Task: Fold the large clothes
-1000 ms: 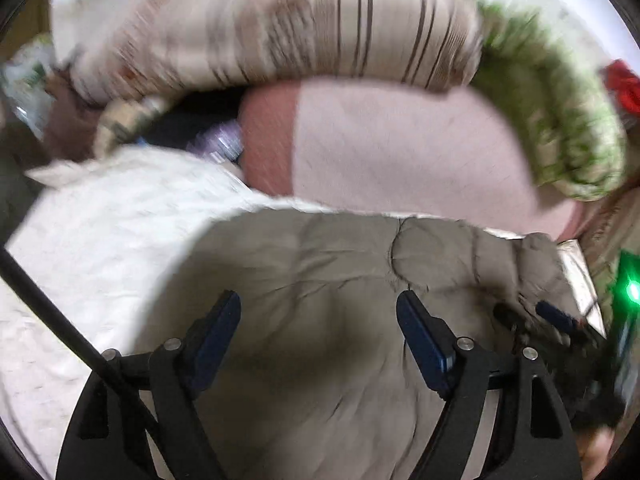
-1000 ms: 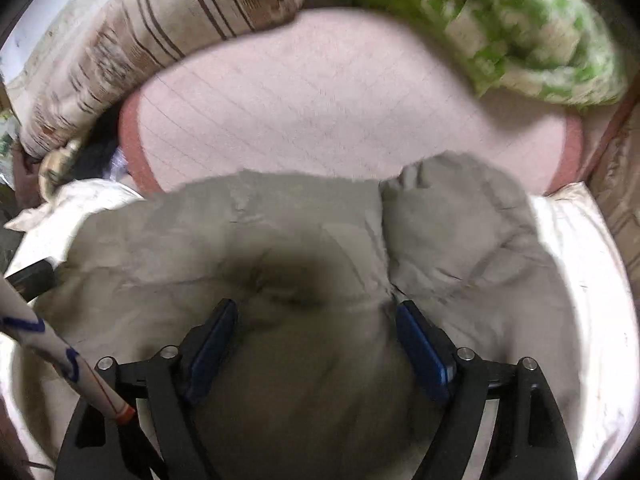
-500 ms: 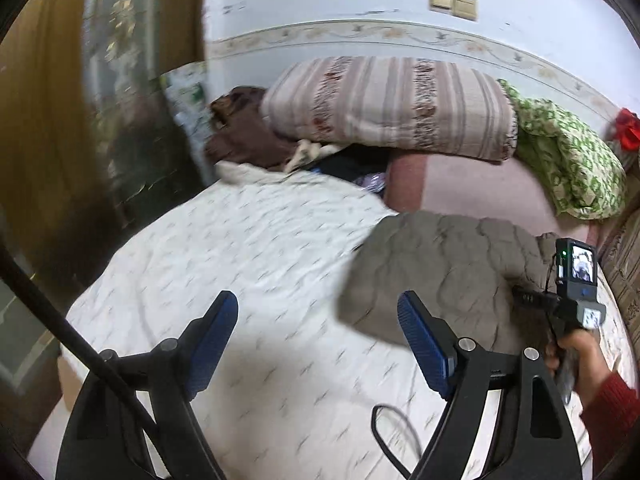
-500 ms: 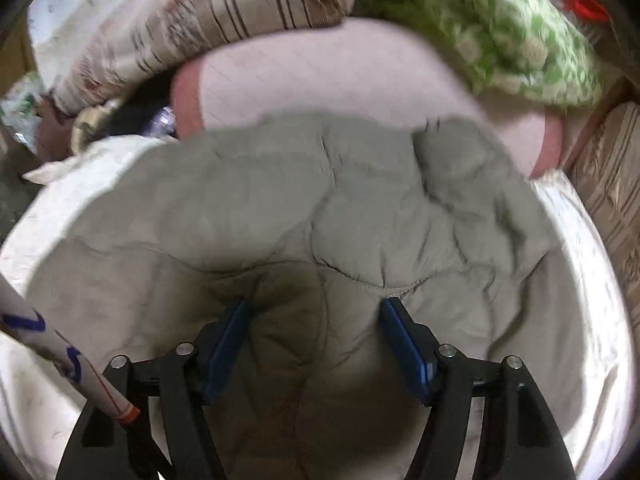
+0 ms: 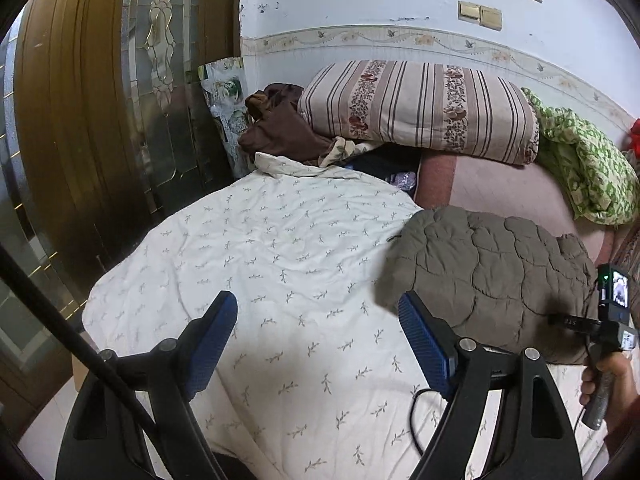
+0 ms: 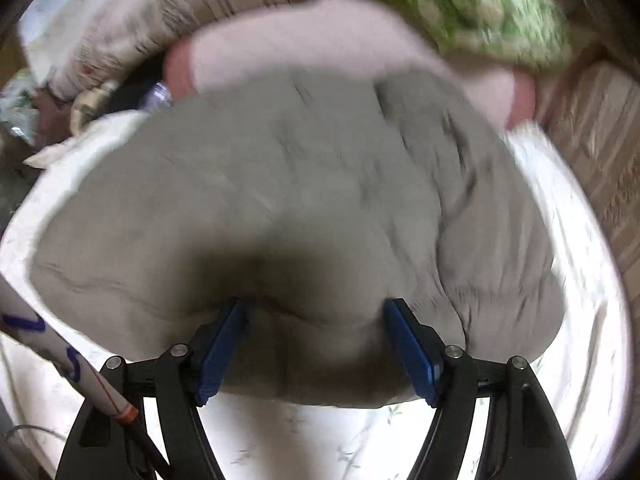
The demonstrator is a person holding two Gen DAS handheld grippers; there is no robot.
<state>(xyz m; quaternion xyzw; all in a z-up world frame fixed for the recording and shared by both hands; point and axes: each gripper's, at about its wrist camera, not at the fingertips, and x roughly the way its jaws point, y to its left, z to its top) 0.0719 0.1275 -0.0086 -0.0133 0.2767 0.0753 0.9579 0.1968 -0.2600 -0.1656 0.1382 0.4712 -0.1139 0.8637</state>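
A grey quilted padded jacket lies bunched on the right half of a white leaf-print sheet. My left gripper hangs open above the bare sheet, left of the jacket, with nothing between its blue pads. In the right wrist view my right gripper sits at the jacket's near edge. A thick fold bulges between its pads, which press into it. The picture there is blurred by motion. In the left wrist view a hand holds that gripper's handle at the jacket's right end.
A striped folded quilt and a green patterned blanket rest on a pink cushion behind the jacket. Brown clothes are heaped at the back left. A wooden door with glass panels borders the bed's left side.
My left gripper pulled back and left, from close over the jacket to above the bare sheet. My right gripper's jaws narrowed onto a fold and it slid toward the jacket's near edge.
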